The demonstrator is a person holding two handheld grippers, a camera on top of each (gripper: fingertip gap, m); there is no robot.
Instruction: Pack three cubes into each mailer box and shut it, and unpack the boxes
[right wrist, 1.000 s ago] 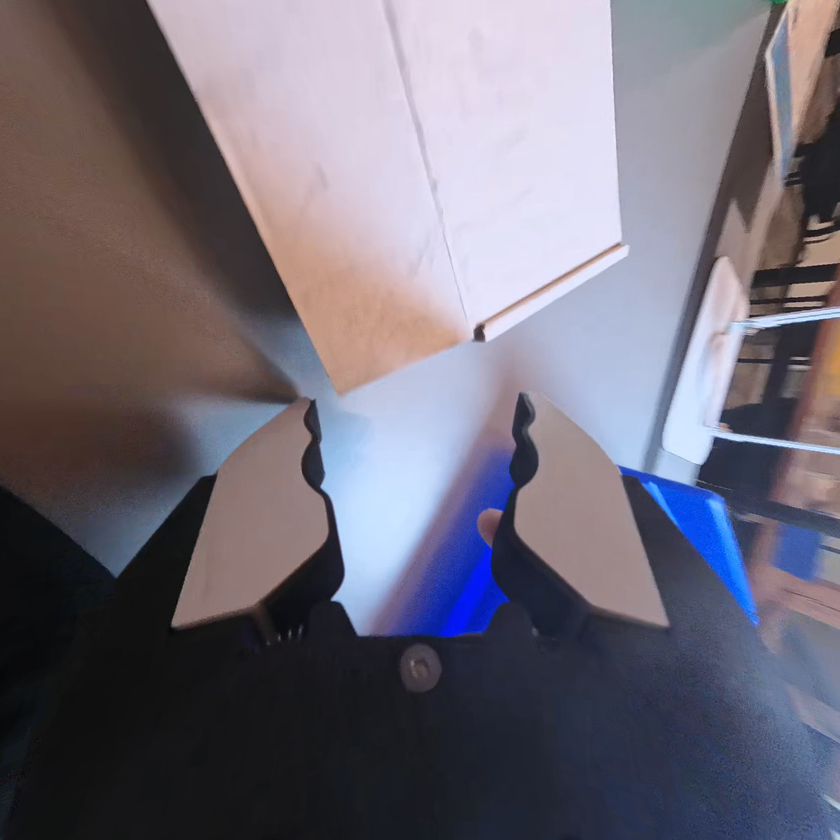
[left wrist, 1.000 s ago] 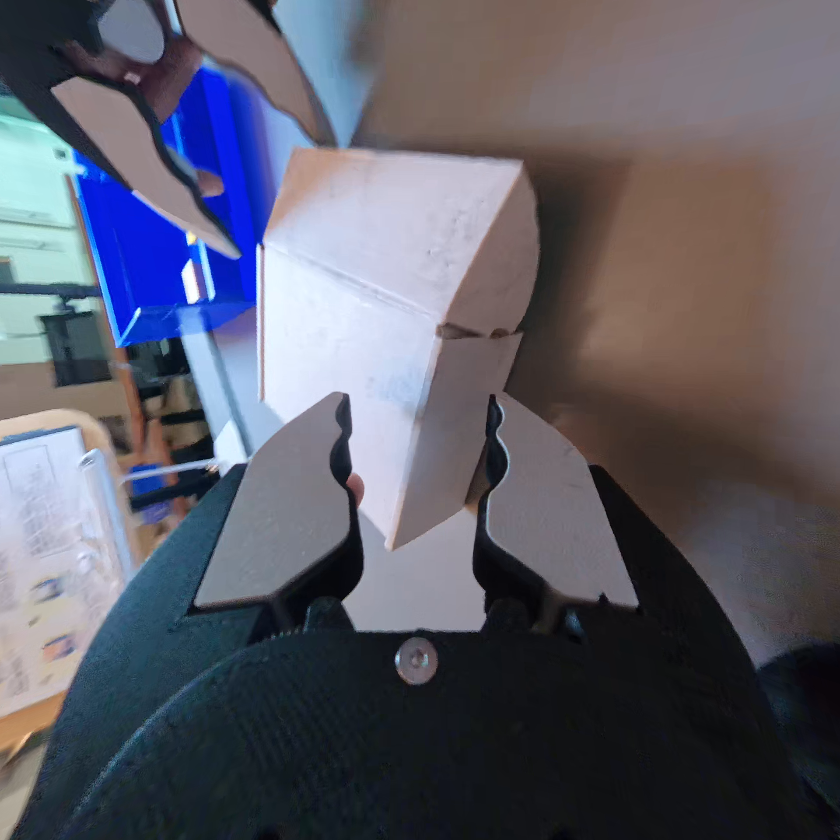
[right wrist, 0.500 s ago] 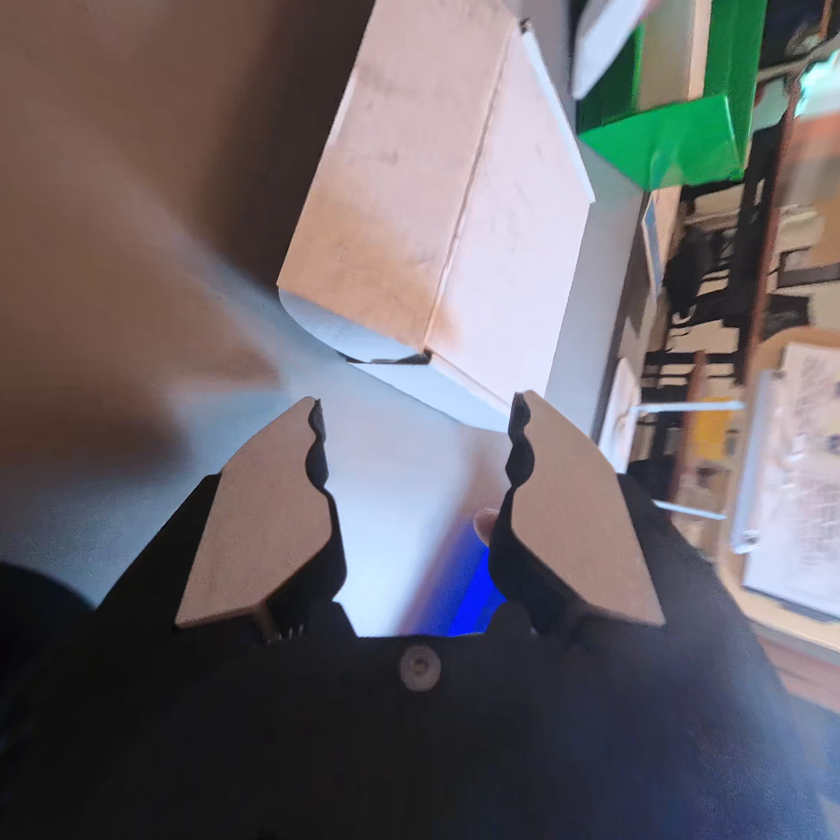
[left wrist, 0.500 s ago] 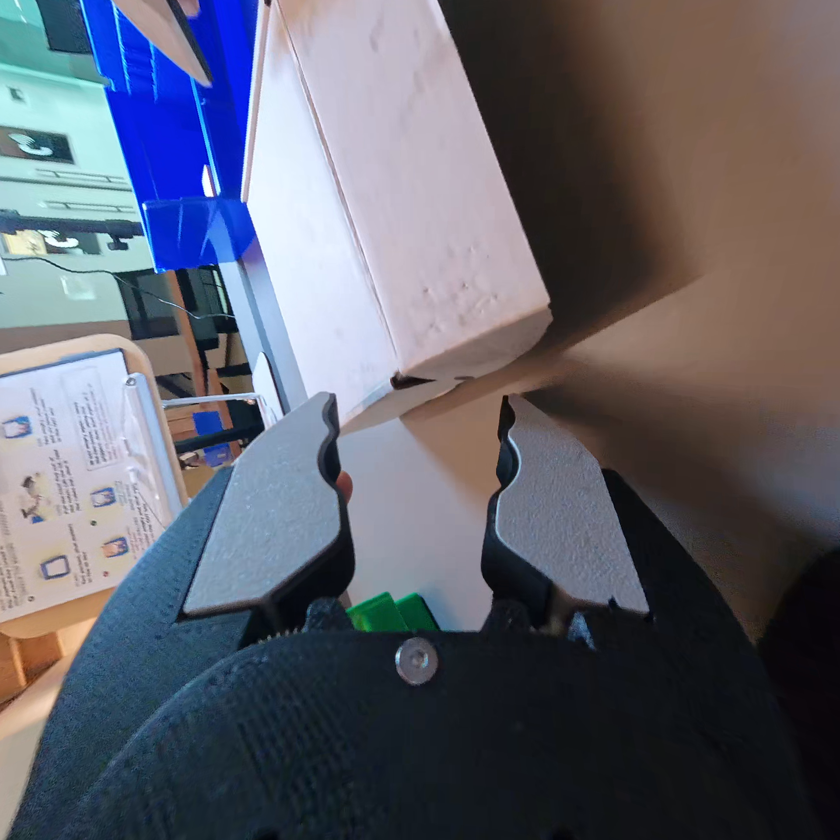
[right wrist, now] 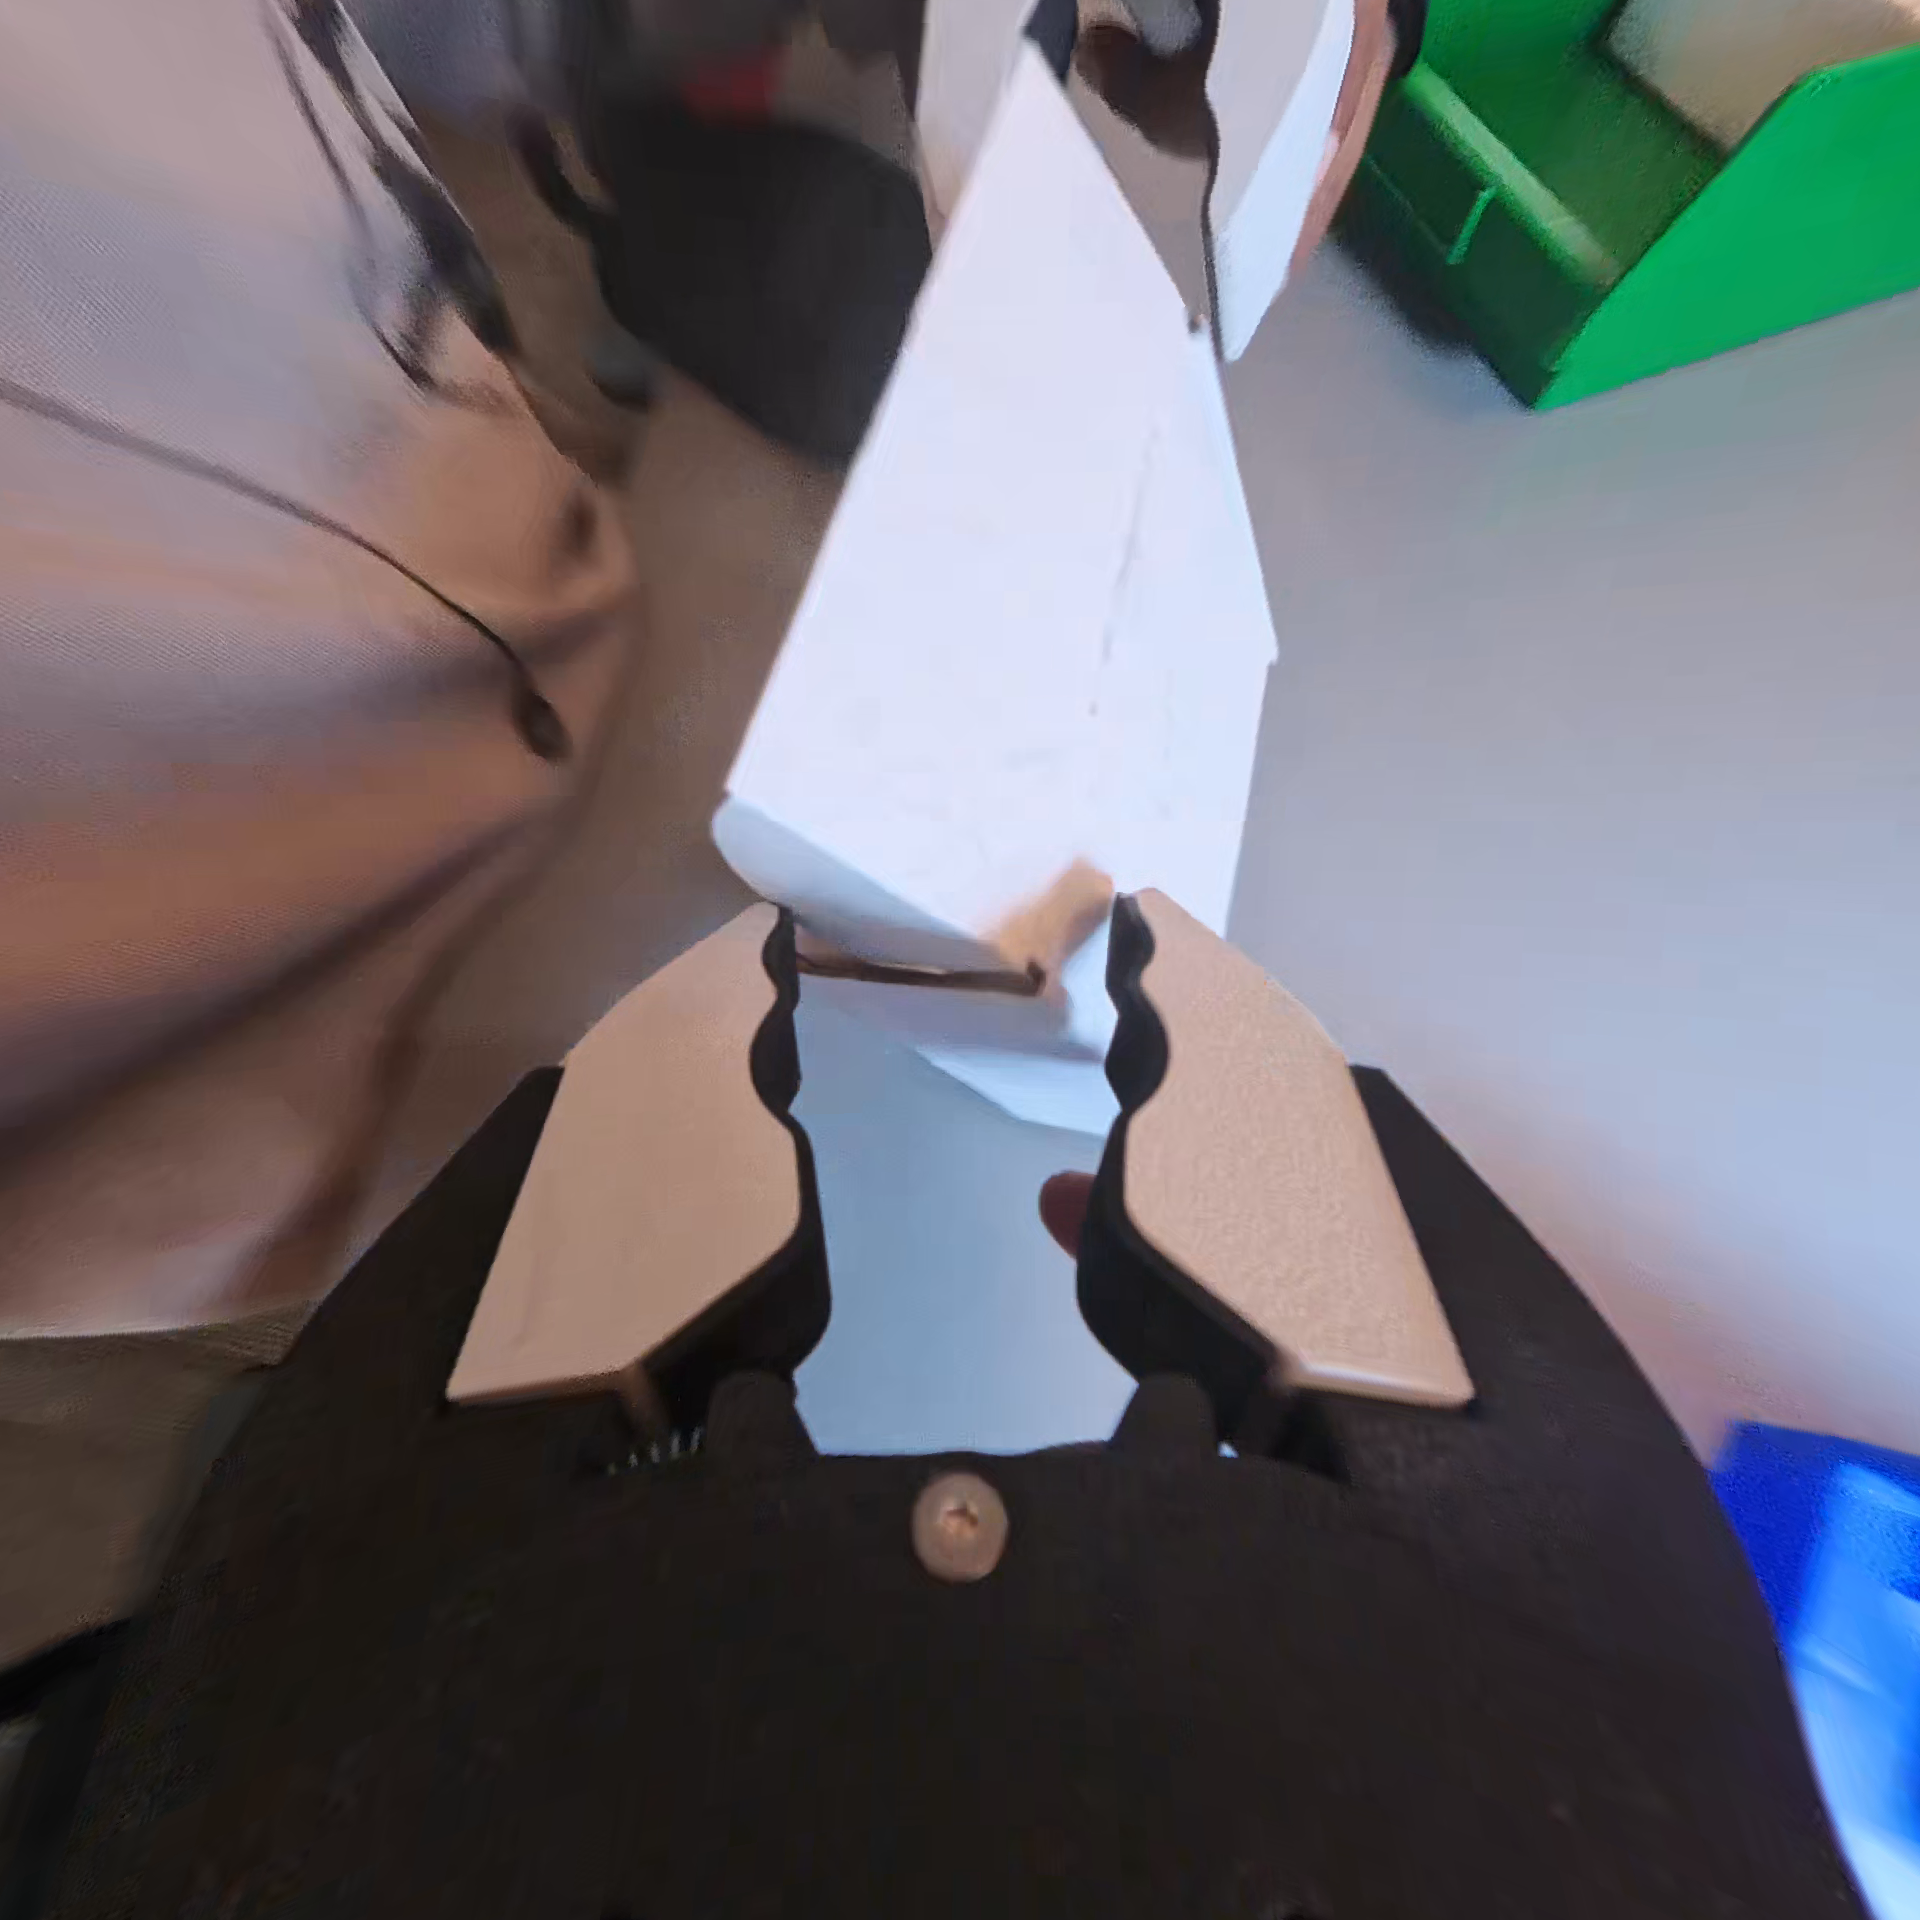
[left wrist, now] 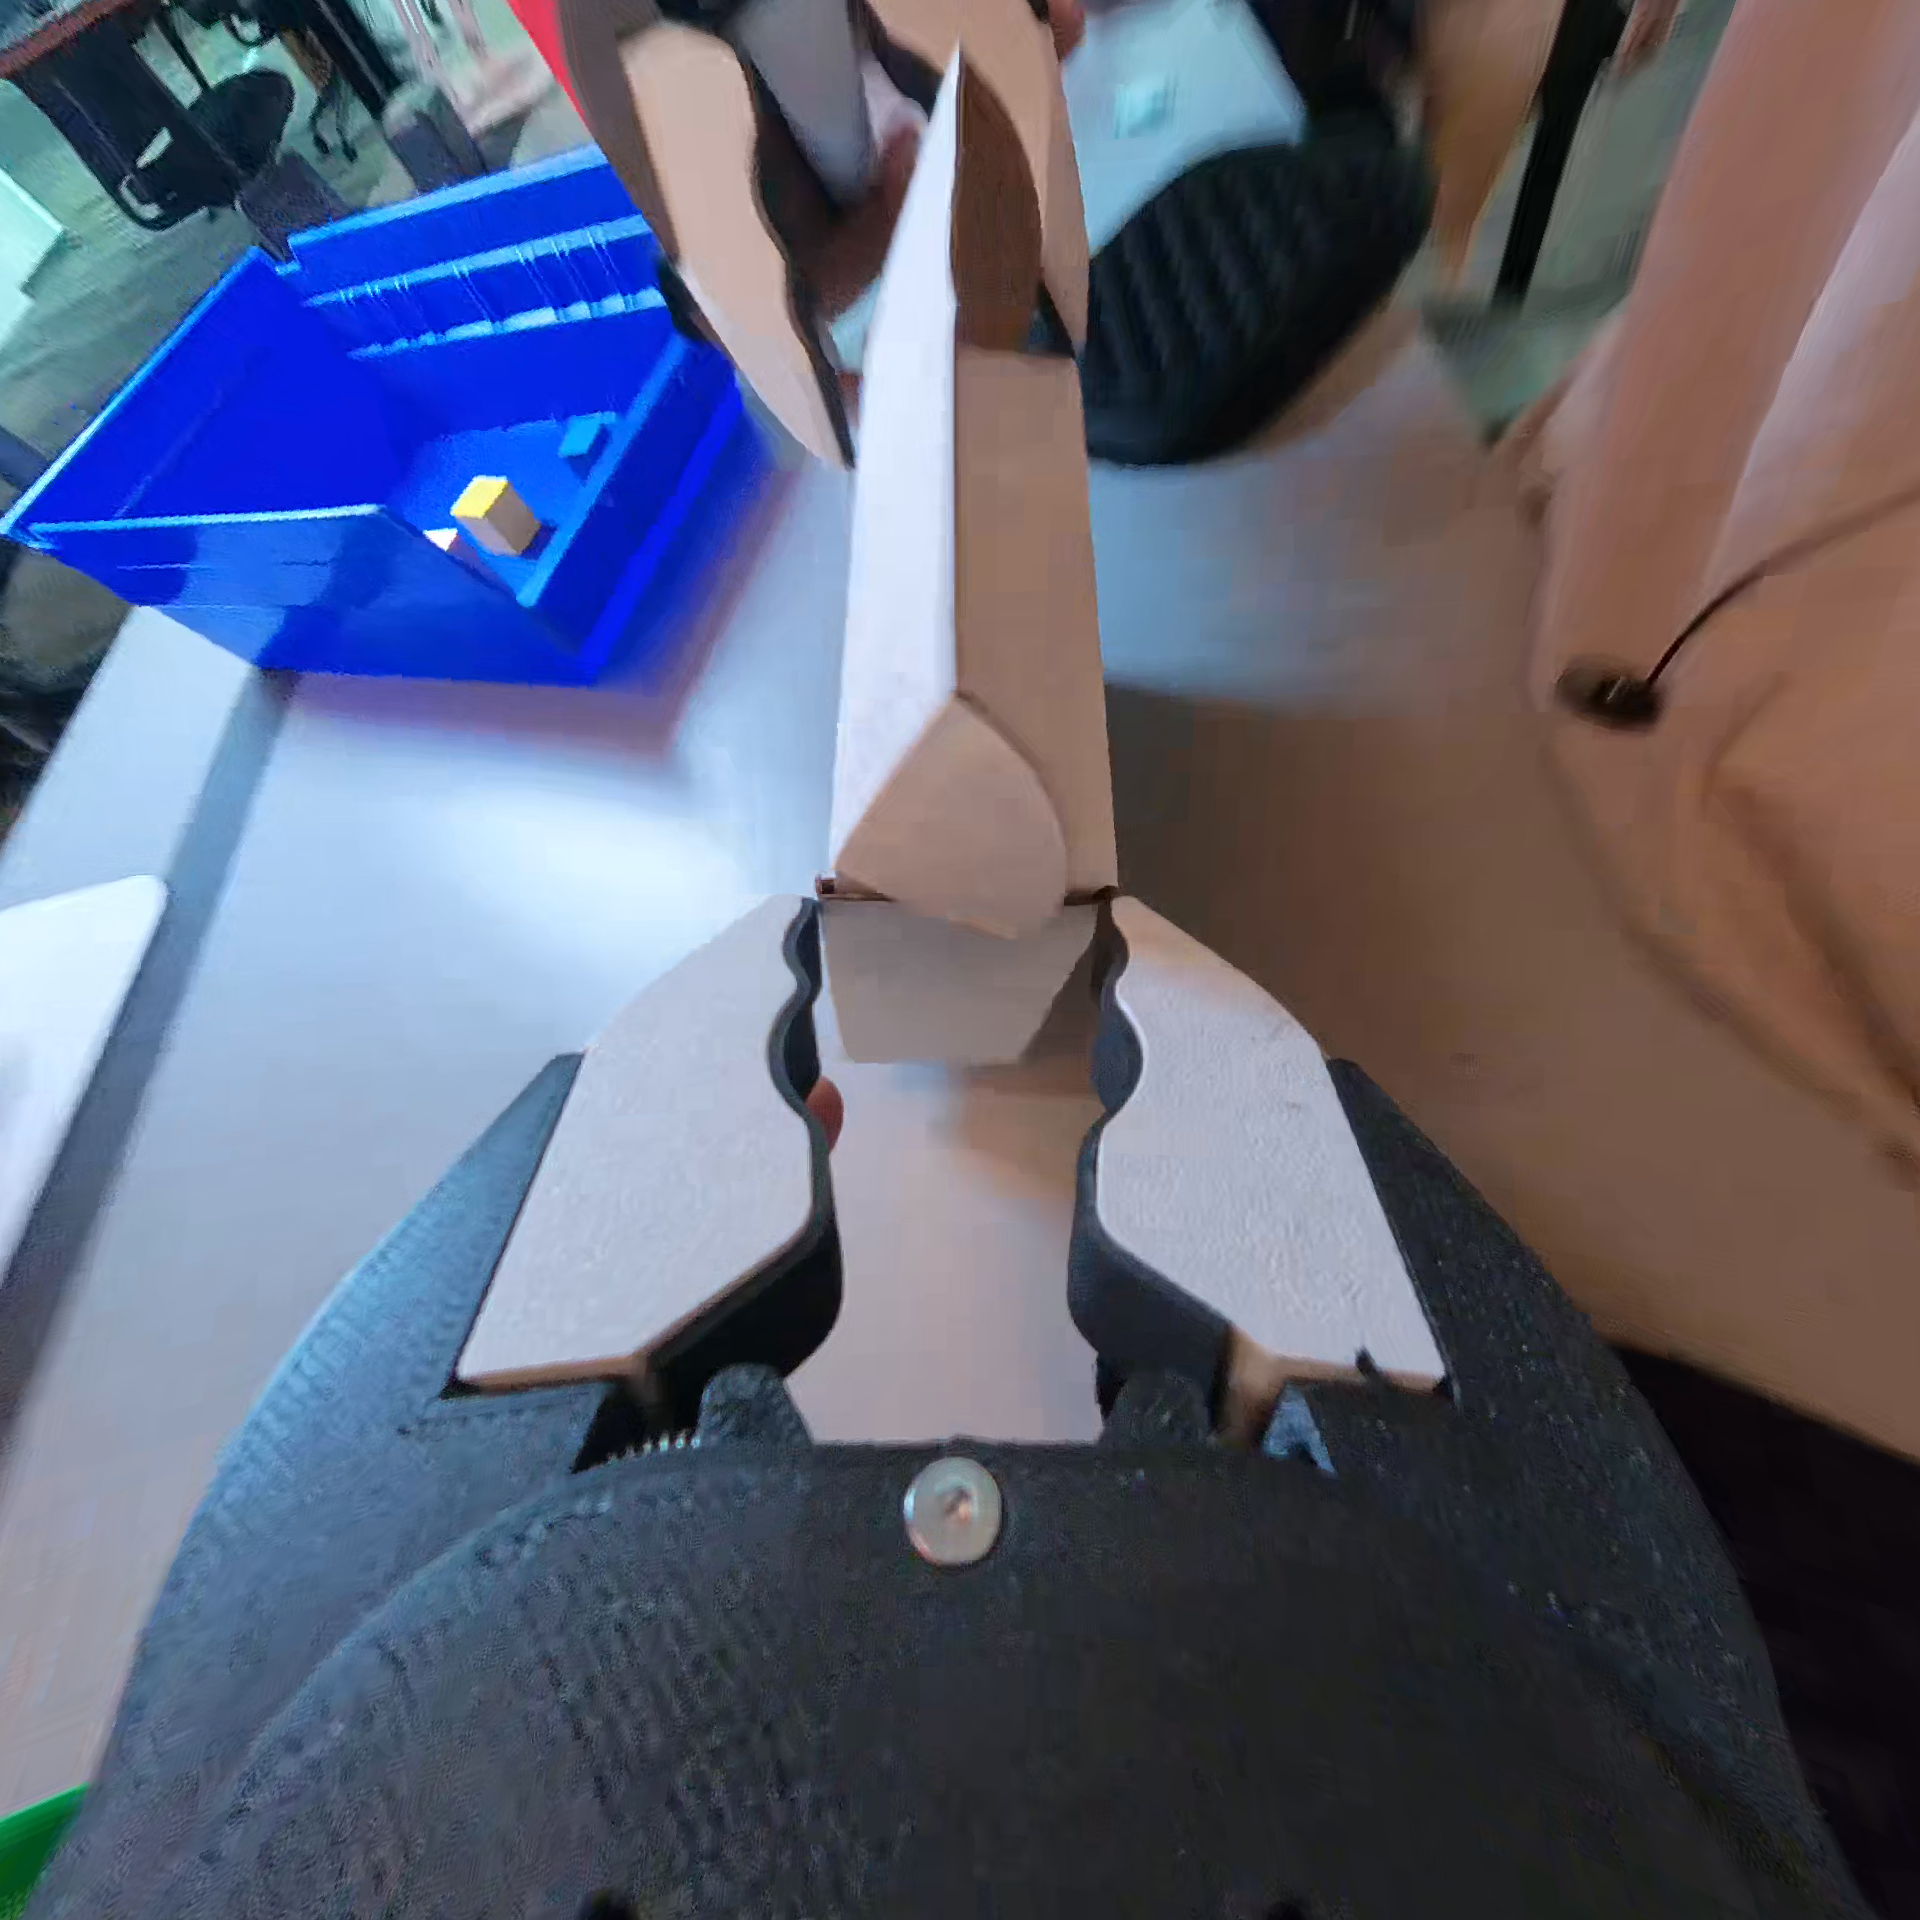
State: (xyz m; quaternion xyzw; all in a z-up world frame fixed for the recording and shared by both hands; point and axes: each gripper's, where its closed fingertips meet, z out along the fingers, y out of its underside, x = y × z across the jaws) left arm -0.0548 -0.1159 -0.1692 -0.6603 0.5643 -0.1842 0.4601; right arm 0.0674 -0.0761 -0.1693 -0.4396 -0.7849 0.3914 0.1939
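A white mailer box (left wrist: 966,623), shut and turned on its edge, is held between my two grippers above the grey table (left wrist: 416,883). My left gripper (left wrist: 961,925) is shut on its near end flap. My right gripper (right wrist: 951,925) is shut on the opposite end of the box (right wrist: 1018,623). Each view shows a finger of the other gripper at the far end, the right one's in the left wrist view (left wrist: 727,229) and the left one's in the right wrist view (right wrist: 1278,187). A yellow cube (left wrist: 494,509) and a blue cube (left wrist: 582,434) lie in the blue bin (left wrist: 260,436).
A green bin (right wrist: 1662,239) stands on the table beyond the box in the right wrist view. A corner of the blue bin (right wrist: 1829,1538) shows at the lower right. A person in a beige garment (left wrist: 1558,831) stands close beside the box. A white object (left wrist: 62,987) lies at the table's left edge.
Both grippers swung round to opposite ends of the mailer box and closed on it. The box has turned onto its edge, and the views now look along its length.
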